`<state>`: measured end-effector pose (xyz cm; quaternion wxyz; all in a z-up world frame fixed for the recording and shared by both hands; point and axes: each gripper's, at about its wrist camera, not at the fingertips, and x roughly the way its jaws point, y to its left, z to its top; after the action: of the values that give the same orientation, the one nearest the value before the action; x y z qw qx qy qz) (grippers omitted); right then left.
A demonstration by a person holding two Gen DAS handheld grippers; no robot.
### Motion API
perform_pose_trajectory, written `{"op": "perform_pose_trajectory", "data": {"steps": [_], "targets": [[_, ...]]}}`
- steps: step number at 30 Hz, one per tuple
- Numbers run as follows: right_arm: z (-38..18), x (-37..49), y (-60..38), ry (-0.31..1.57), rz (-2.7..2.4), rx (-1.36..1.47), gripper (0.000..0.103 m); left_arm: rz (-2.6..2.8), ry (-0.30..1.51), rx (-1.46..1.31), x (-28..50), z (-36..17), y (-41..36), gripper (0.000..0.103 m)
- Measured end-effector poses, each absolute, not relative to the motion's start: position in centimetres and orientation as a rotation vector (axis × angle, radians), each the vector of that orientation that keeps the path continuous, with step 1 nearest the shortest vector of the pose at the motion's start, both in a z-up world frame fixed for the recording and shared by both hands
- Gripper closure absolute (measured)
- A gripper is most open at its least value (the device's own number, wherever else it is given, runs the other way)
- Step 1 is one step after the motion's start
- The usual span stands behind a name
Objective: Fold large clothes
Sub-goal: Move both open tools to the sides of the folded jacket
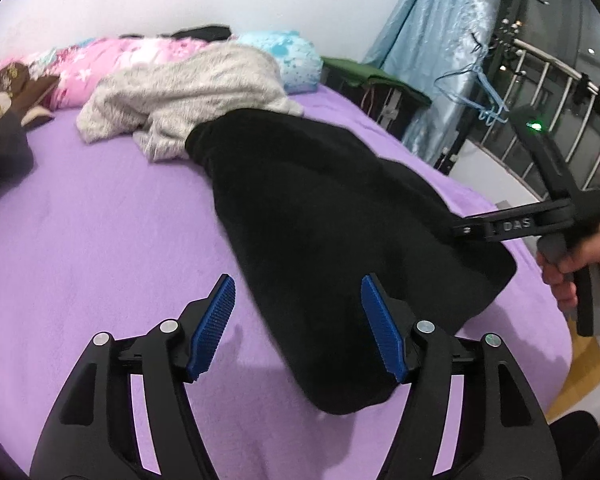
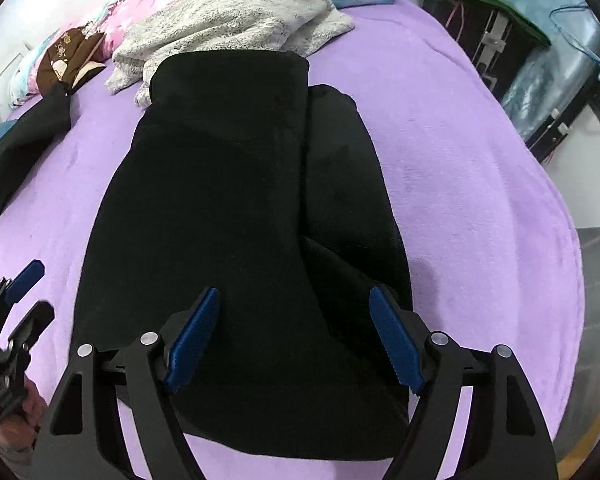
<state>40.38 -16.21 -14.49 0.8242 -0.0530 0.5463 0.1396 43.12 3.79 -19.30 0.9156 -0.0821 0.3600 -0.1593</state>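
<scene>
A large black garment lies lengthwise on the purple bed sheet, one long layer folded over another. My left gripper hovers open over the garment's near left edge, with nothing pressed between its blue pads. My right gripper stands open just above the garment's near end, with the cloth below it and not pinched. In the left wrist view a hand holds the right tool at the garment's right edge. One blue pad of the left gripper shows at the left of the right wrist view.
A grey fuzzy garment lies bunched at the black one's far end, with pink bedding and a blue pillow behind it. Another dark garment lies at the left. The bed's right edge borders a dark box and a metal rail.
</scene>
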Motion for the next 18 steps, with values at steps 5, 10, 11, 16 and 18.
{"op": "perform_pose_trajectory", "data": {"steps": [5, 10, 11, 16, 18], "targets": [[-16.9, 40.9, -16.5, 1.148, 0.300, -0.143, 0.021, -0.340, 0.772, -0.157, 43.4, -21.2, 3.2, 0.040], [-20.4, 42.4, -20.1, 1.223, 0.340, 0.075, 0.007, -0.356, 0.792, -0.183, 43.6, -22.4, 2.8, 0.038], [-20.8, 42.4, -20.4, 1.224, 0.347, 0.094, 0.007, -0.361, 0.797, -0.191, 43.6, -22.8, 2.7, 0.038], [-20.9, 42.0, -19.7, 1.188, 0.330, 0.035, 0.007, -0.337, 0.812, -0.137, 43.4, -23.6, 1.7, 0.038], [-20.9, 42.1, -19.5, 1.188, 0.323, 0.025, 0.007, -0.334, 0.810, -0.131, 43.4, -23.9, 1.6, 0.038]]}}
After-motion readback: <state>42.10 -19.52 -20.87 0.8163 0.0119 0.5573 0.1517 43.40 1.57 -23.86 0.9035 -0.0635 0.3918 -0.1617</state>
